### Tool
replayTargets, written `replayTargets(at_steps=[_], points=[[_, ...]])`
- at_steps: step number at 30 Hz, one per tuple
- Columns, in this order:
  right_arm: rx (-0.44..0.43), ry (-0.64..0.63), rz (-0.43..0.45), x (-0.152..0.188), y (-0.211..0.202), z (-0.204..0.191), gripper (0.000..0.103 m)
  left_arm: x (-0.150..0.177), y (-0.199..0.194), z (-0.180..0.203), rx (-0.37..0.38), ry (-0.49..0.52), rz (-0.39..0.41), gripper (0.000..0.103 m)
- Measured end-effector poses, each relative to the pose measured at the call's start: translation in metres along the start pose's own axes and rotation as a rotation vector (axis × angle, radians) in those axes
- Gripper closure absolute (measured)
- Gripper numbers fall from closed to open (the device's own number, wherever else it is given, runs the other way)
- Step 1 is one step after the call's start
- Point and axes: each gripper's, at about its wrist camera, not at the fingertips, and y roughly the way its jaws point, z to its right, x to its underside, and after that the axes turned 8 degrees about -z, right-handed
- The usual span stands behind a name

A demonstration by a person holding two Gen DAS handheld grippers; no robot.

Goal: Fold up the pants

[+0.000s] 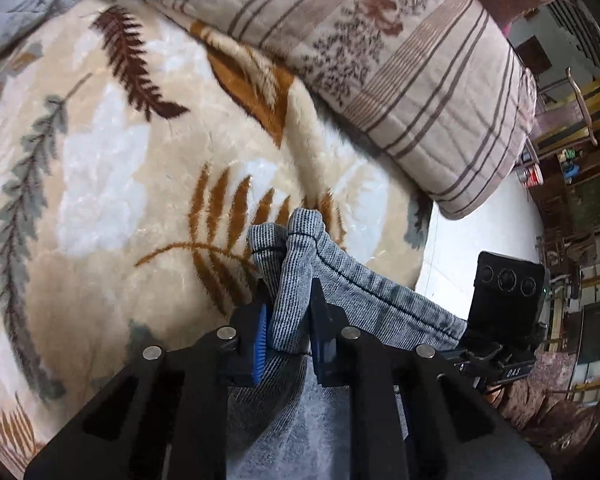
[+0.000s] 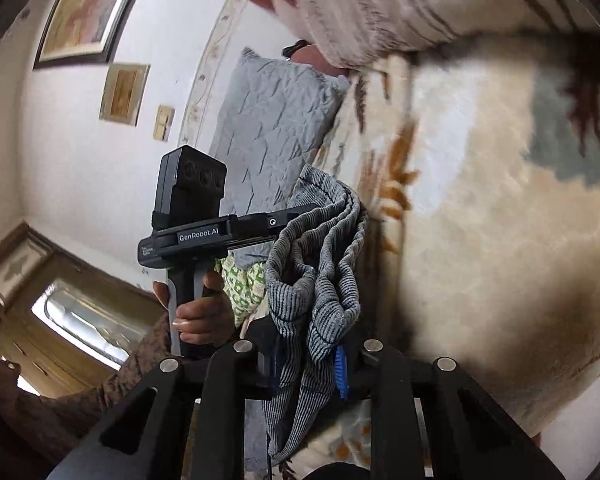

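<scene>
Pinching the gray pants (image 1: 296,280) tight, the left gripper (image 1: 288,320) and right gripper (image 2: 308,364) lift them above the leafy blanket (image 1: 100,168).

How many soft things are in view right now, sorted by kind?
Pants, gripped in both sets of jaws: 1
Leaf-print fleece blanket: 1
Striped floral pillow: 1
Grey quilted pillow: 1
Total: 4

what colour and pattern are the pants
Grey pants with fine dark ribbed stripes, clearest in the left wrist view.
</scene>
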Motion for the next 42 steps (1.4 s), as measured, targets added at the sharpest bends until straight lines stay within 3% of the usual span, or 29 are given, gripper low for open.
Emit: replayTargets(at_steps=[10, 26, 42], points=[[0.075, -0.190, -0.040, -0.002, 0.005, -0.066, 0.083, 0.024, -0.056, -0.006, -0.010, -0.053, 0.108, 0.088], [0.076, -0.297, -0.135, 0.020, 0.037, -0.121, 0.083, 0.096, -0.108, -0.025, 0.021, -0.167, 0.239, 0.088], [0.077, -0.384, -0.388, 0.066, 0.123, -0.157, 0.079, 0.186, -0.117, -0.076, 0.078, -0.318, 0.284, 0.088]])
